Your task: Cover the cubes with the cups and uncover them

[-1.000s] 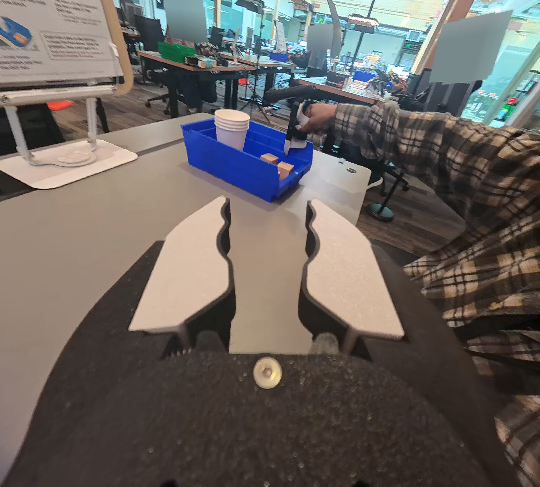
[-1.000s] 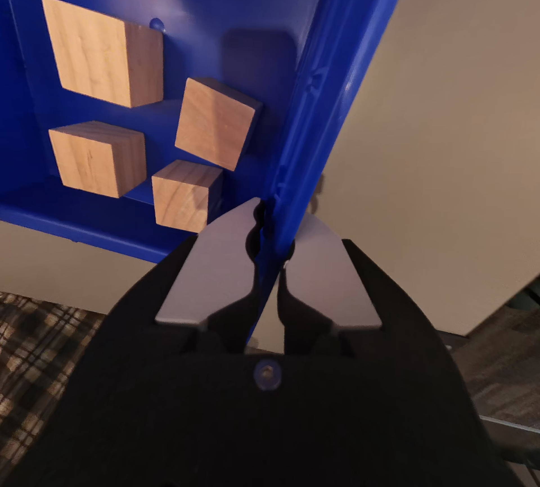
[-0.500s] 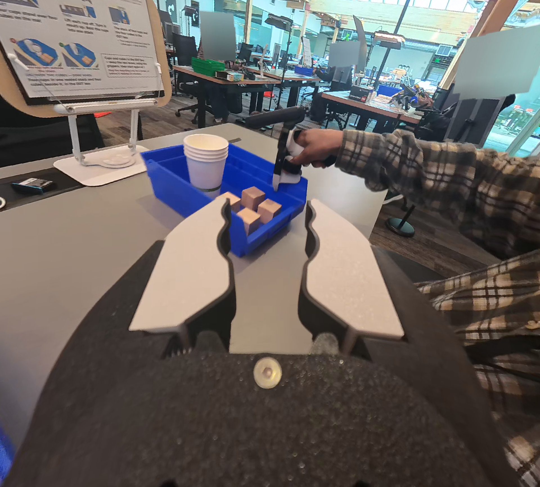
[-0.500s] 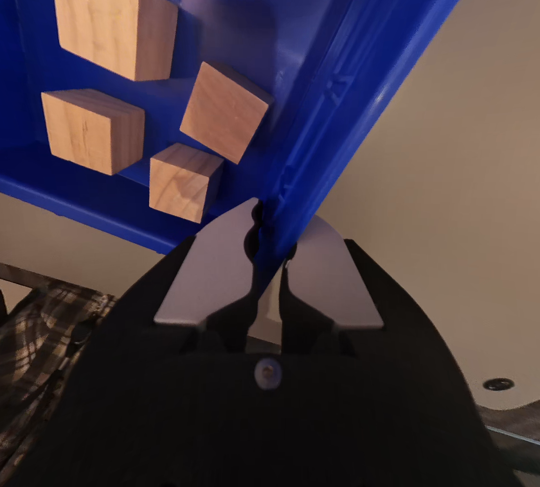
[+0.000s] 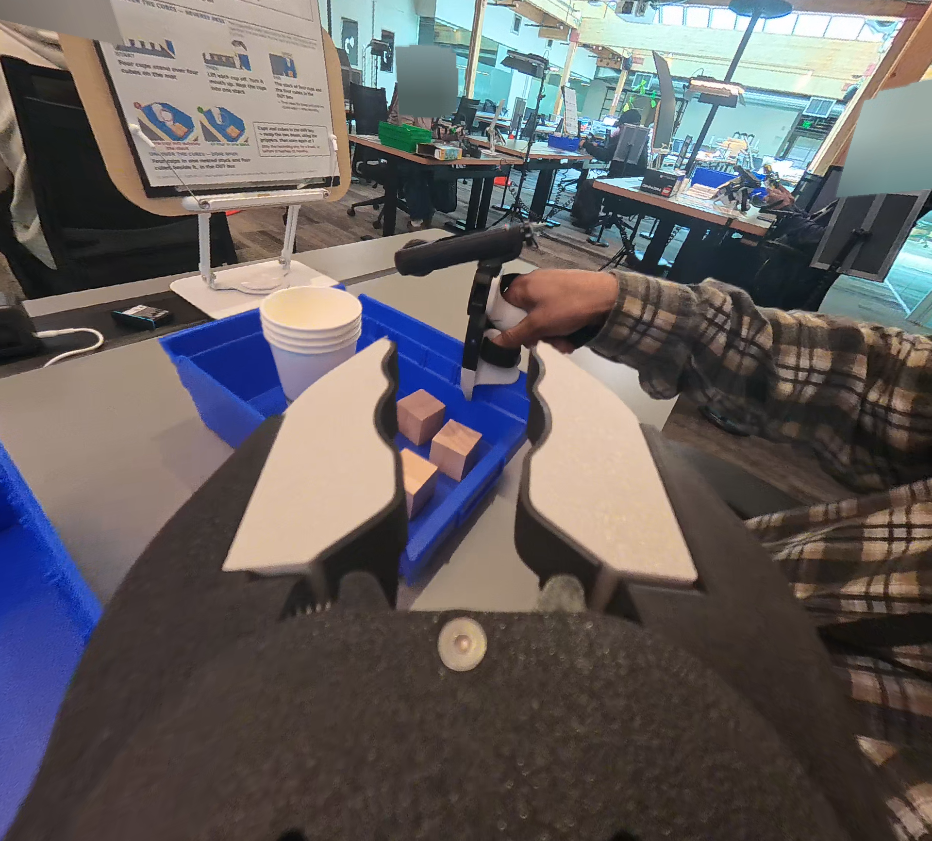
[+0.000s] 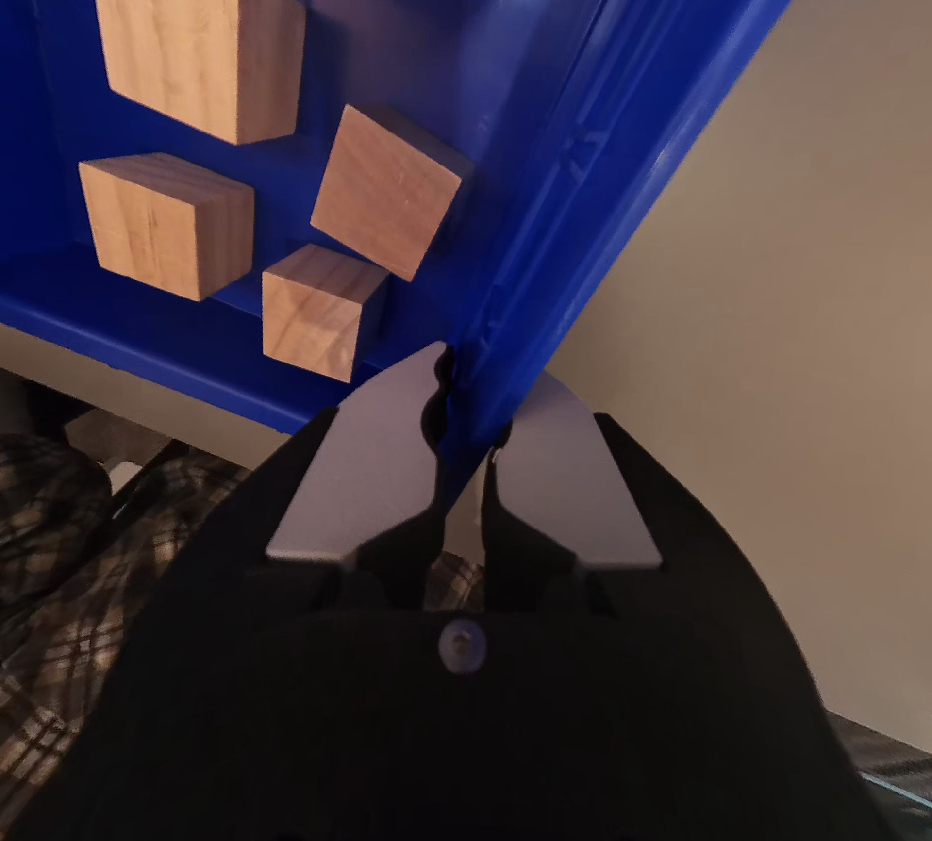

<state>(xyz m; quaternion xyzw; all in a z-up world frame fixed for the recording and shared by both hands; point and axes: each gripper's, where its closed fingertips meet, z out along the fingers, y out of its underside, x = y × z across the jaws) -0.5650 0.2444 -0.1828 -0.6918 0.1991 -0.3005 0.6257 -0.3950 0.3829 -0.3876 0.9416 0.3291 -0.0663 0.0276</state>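
Note:
A blue bin (image 5: 222,378) sits on the grey table and holds a nested stack of white paper cups (image 5: 310,338) and several wooden cubes (image 5: 421,416). In the right wrist view the cubes (image 6: 388,191) lie loose on the bin floor. My right gripper (image 6: 466,378) is shut on the bin's side wall (image 6: 555,232); it also shows in the left wrist view (image 5: 479,378), held by a hand in a plaid sleeve. My left gripper (image 5: 459,393) is open and empty, just in front of the bin's near end.
A second blue bin's edge (image 5: 30,590) is at the left. An instruction sheet on a white stand (image 5: 217,75) stands behind the bin. A small black device with a white cable (image 5: 138,315) lies at the back left. The table's right edge (image 5: 655,403) is close to the bin.
The bin, gripped by the right gripper, has slid along the table toward my left gripper and turned a little. The cubes have kept their places in the bin.

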